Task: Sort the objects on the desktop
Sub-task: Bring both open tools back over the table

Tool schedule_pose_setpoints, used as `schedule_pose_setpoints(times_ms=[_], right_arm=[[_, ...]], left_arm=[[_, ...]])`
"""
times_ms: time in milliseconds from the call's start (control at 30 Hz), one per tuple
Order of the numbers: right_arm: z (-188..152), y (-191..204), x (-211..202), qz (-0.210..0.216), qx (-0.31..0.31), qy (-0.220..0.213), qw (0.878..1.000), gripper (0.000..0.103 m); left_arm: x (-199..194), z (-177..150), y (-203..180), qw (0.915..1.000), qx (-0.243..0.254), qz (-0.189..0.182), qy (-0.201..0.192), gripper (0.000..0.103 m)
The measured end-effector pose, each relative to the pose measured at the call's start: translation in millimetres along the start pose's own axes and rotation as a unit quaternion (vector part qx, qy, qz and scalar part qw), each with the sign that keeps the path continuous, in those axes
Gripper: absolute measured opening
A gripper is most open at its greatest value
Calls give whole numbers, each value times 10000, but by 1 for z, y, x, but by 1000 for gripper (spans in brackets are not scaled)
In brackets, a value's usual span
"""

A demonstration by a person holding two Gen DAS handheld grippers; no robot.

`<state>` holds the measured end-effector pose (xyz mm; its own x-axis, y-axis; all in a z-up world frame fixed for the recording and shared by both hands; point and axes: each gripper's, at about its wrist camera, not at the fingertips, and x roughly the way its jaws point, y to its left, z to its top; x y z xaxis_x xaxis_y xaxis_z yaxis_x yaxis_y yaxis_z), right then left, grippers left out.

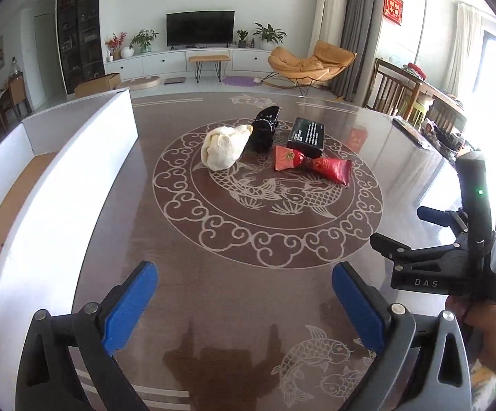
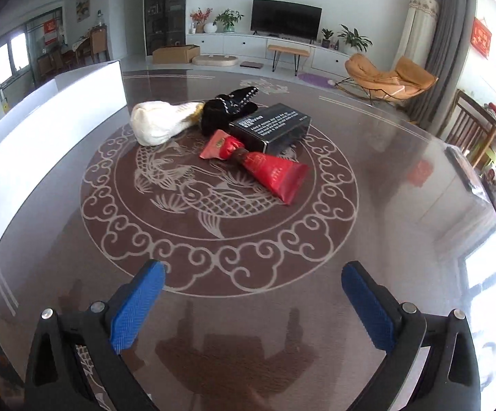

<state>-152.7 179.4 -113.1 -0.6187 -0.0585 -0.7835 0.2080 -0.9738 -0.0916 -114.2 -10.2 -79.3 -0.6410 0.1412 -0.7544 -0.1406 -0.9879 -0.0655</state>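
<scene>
Two crinkled red packets (image 2: 255,164), glossy black box (image 2: 272,126), cream cloth bundle (image 2: 159,121)

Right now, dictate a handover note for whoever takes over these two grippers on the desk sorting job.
Left gripper: open, empty, over bare table.
Right gripper: open, empty.
Things: cream cloth bundle, black studded pouch, black printed box and red tube lie clustered at the middle of the round fish-pattern table.
White-walled box stands at the table's left edge.
Done: nothing visibly sorted.
Left: all four items.
</scene>
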Motion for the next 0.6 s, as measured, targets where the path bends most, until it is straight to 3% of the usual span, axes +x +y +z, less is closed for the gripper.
schedule_pose_setpoints(times_ms=[133, 300, 600], right_arm=[[-25, -33, 9, -121, 321, 227, 9992, 103], [-34, -44, 20, 23, 588, 317, 9978, 103], [-36, -42, 22, 18, 652, 263, 9975, 103]], left_arm=[[42, -3, -13, 9996, 168, 129, 190, 103], [76, 5, -12, 9985, 263, 338, 352, 103], [98, 10, -3, 9978, 227, 285, 559, 103]])
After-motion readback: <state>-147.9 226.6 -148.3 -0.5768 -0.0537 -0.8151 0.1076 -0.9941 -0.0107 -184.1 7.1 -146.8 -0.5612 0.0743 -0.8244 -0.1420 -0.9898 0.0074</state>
